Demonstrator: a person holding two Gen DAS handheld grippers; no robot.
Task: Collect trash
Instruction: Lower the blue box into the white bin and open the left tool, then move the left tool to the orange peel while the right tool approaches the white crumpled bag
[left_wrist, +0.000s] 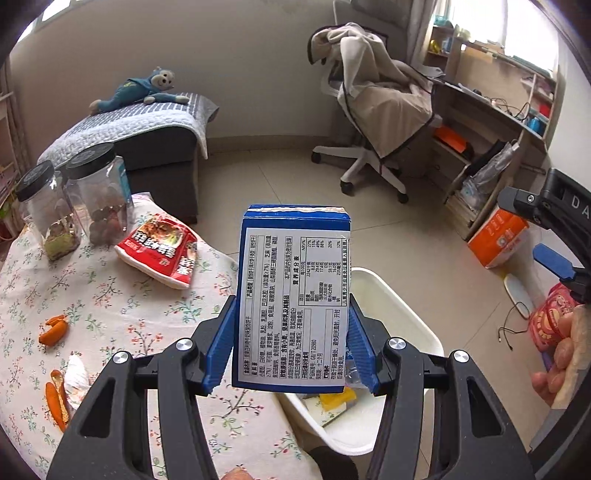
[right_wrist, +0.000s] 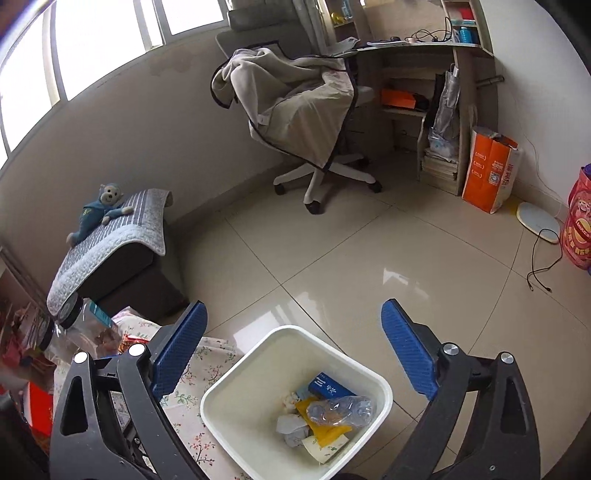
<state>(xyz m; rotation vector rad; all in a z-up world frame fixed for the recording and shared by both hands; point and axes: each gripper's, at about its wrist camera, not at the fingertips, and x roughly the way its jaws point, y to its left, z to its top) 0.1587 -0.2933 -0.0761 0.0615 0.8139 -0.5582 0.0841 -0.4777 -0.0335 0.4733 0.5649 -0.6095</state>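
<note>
Carton (left_wrist: 293, 295) with Chinese nutrition label in left tool (left_wrist: 290, 345), right tool (right_wrist: 291, 347) wide, text mostly illegible.

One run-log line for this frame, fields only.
left gripper: shut on blue box | right gripper: open, above white bin | table: peels, red packet remaining

The blue box (left_wrist: 293, 295) carries a Chinese nutrition label reading "GB/T 20980" and "2242".
</note>
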